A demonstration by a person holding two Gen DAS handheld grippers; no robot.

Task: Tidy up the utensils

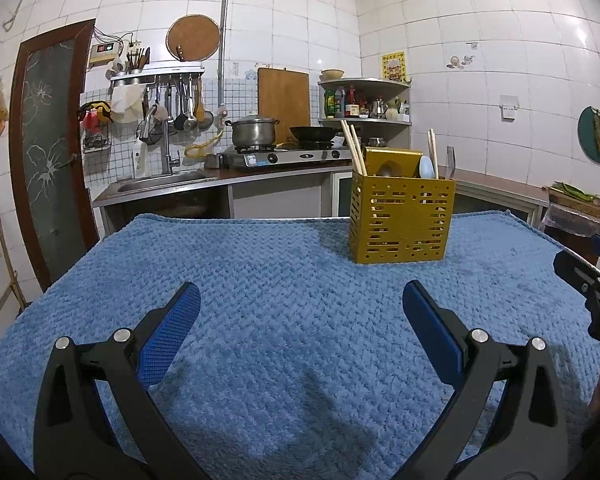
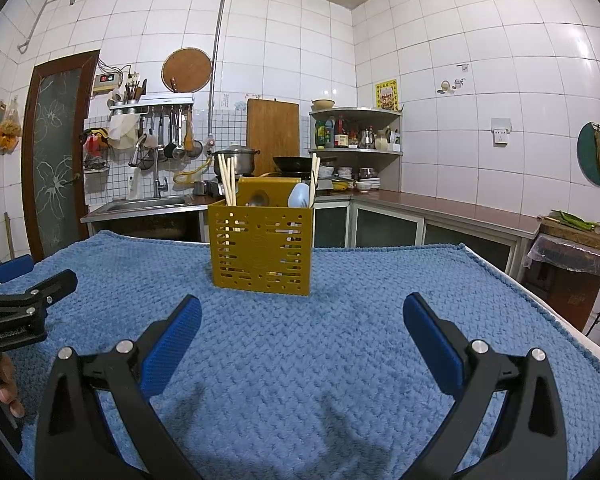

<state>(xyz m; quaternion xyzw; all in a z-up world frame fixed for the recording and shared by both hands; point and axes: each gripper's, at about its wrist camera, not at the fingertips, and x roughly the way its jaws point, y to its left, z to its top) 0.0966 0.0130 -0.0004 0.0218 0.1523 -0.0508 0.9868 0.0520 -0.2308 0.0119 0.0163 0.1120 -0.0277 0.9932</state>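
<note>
A gold perforated utensil holder [image 1: 401, 220] stands upright on the blue towel [image 1: 260, 280], ahead and to the right of my left gripper [image 1: 301, 300]. It holds wooden chopsticks [image 1: 353, 146], a metal spoon and a pale blue spoon [image 1: 426, 168]. My left gripper is open and empty. In the right wrist view the holder [image 2: 260, 250] stands ahead, a little left of centre, with chopsticks [image 2: 227, 180] and the pale spoon [image 2: 299, 195] in it. My right gripper [image 2: 302, 310] is open and empty above the towel [image 2: 340, 340].
The right gripper's body shows at the right edge of the left view [image 1: 592, 280]; the left gripper's body shows at the left edge of the right view [image 2: 20, 300]. Behind the table are a sink [image 2: 148, 204], a stove with a pot [image 1: 255, 130] and a counter [image 2: 460, 210].
</note>
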